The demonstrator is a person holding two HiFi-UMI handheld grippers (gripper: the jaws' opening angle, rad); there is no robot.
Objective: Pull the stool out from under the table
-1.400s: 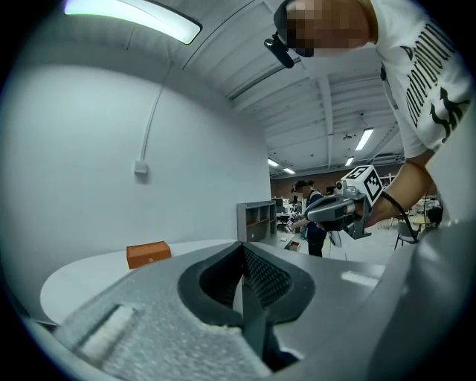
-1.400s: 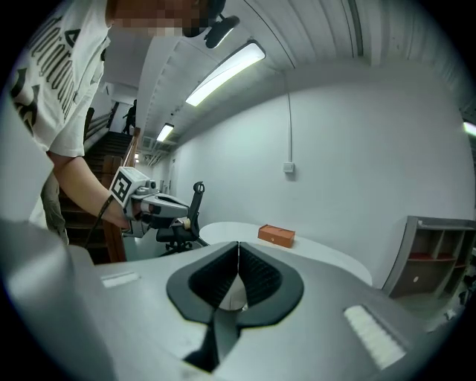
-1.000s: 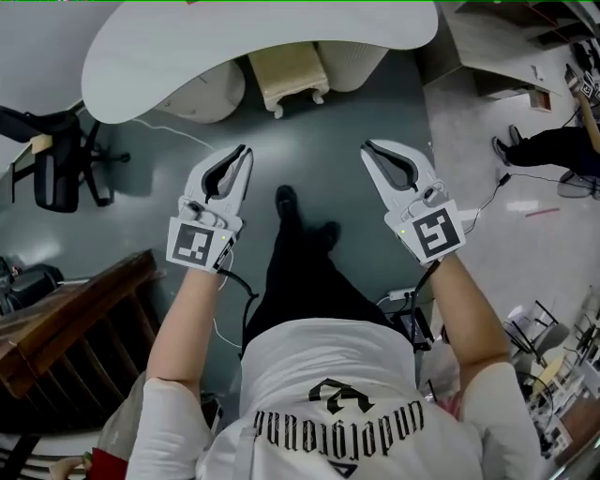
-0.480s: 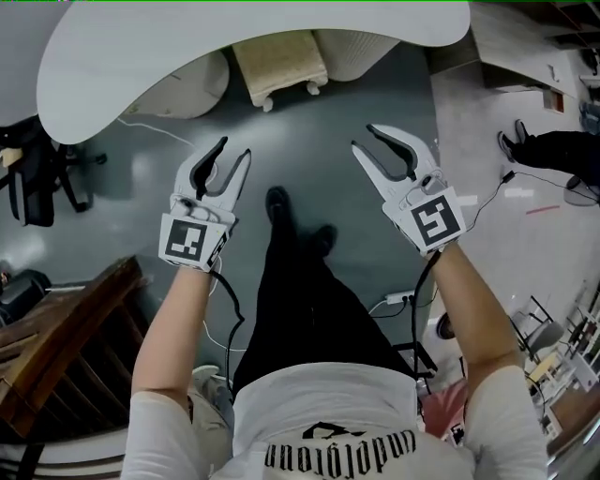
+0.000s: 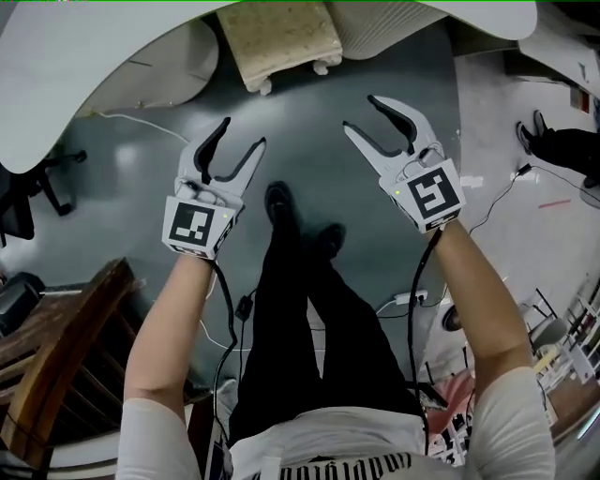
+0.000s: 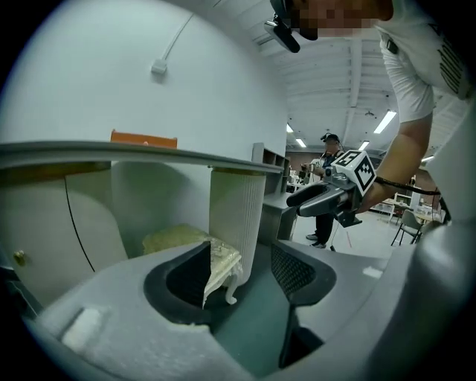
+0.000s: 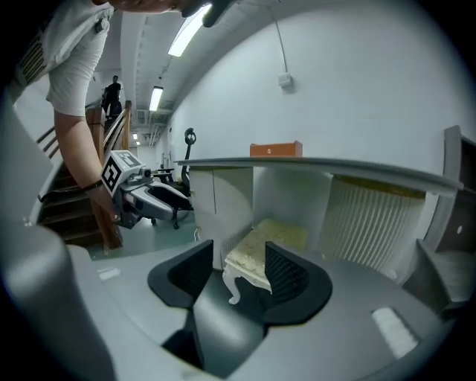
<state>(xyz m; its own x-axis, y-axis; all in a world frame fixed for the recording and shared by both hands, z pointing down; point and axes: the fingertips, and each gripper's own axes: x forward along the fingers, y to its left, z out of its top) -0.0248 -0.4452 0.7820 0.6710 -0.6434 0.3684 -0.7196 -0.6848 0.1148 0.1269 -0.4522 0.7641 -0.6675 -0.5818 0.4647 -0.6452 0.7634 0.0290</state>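
A cream stool (image 5: 278,39) with curved white legs stands under the white table (image 5: 84,70), at the top middle of the head view. It shows ahead between the jaws in the left gripper view, stool (image 6: 199,245), and in the right gripper view, stool (image 7: 262,247). My left gripper (image 5: 235,141) hovers over the floor short of the stool, its jaws opening with nothing between them. My right gripper (image 5: 382,114) is level with it to the right, jaws also opening and empty.
Ribbed white table pedestals (image 5: 389,28) flank the stool. A black office chair (image 5: 23,192) stands at the left, a wooden chair (image 5: 56,366) at the lower left. Cables (image 5: 412,300) lie on the floor near my legs. Another person's feet (image 5: 562,145) are at the right.
Both grippers have gone from shut to open and moved forward toward the stool. The table and stool now sit nearer the top of the head view.
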